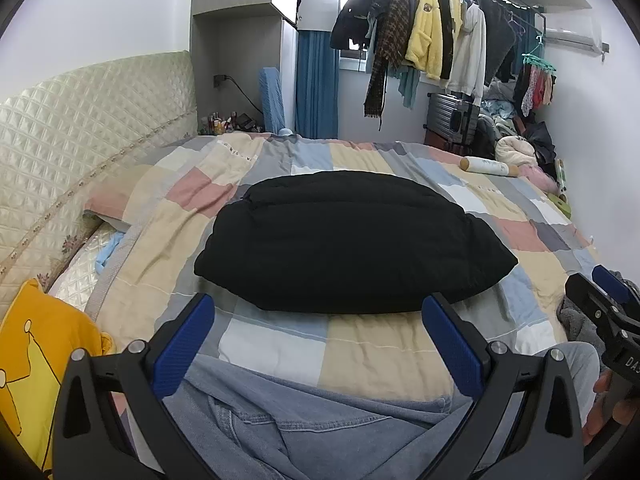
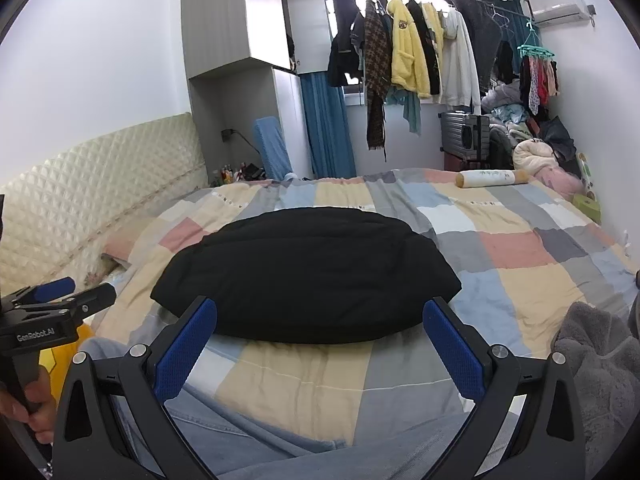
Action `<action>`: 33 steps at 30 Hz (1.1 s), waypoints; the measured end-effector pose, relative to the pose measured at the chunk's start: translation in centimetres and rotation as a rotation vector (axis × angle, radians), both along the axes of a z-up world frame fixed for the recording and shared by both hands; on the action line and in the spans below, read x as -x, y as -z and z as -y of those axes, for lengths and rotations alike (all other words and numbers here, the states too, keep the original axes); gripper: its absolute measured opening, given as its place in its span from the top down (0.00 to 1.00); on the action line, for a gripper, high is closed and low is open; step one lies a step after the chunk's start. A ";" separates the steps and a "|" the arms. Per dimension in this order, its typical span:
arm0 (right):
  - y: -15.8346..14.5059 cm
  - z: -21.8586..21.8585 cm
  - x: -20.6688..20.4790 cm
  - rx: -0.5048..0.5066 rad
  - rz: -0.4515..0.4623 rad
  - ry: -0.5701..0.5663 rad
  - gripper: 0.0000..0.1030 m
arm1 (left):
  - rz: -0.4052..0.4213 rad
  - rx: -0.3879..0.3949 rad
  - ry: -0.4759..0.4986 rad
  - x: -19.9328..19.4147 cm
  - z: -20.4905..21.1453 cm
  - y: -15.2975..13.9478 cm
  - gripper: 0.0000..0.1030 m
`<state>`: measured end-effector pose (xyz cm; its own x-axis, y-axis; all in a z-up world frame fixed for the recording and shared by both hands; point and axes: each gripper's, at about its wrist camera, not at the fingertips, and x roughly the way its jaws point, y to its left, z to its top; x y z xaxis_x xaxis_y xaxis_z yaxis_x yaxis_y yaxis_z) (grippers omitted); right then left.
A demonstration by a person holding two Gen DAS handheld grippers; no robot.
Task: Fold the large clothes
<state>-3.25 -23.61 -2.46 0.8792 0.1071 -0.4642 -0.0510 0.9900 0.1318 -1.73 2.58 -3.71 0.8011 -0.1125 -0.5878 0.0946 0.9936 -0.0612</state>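
Observation:
A black garment (image 1: pixel 352 240) lies folded into a compact bundle in the middle of the patchwork bedspread (image 1: pixel 360 344); it also shows in the right wrist view (image 2: pixel 308 272). A blue denim garment (image 1: pixel 304 428) lies crumpled at the near edge of the bed, below both grippers, and shows in the right wrist view (image 2: pixel 224 424). My left gripper (image 1: pixel 320 312) is open and empty, held above the bed short of the black bundle. My right gripper (image 2: pixel 320 316) is open and empty, beside it.
A yellow garment (image 1: pixel 36 360) lies at the near left. A grey fleece item (image 2: pixel 600 368) lies at the near right. A cream bolster (image 2: pixel 492 178) lies at the bed's far right. The quilted headboard (image 1: pixel 80 120) is on the left. Clothes (image 1: pixel 424 32) hang from a rack behind.

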 end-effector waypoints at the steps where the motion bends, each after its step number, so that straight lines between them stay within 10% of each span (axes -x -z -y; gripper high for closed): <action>1: 0.0 0.0 0.0 -0.003 0.000 -0.001 0.00 | 0.000 0.000 -0.002 0.1 0.1 0.0 0.00; 33: 0.0 -0.1 0.8 0.010 0.006 -0.004 0.00 | -0.011 0.013 -0.026 0.4 -0.7 -0.2 0.00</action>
<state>-4.07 -23.55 -2.50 0.8816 0.1057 -0.4600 -0.0556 0.9911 0.1211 -2.10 3.30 -3.54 0.7975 -0.0995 -0.5950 0.0684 0.9949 -0.0746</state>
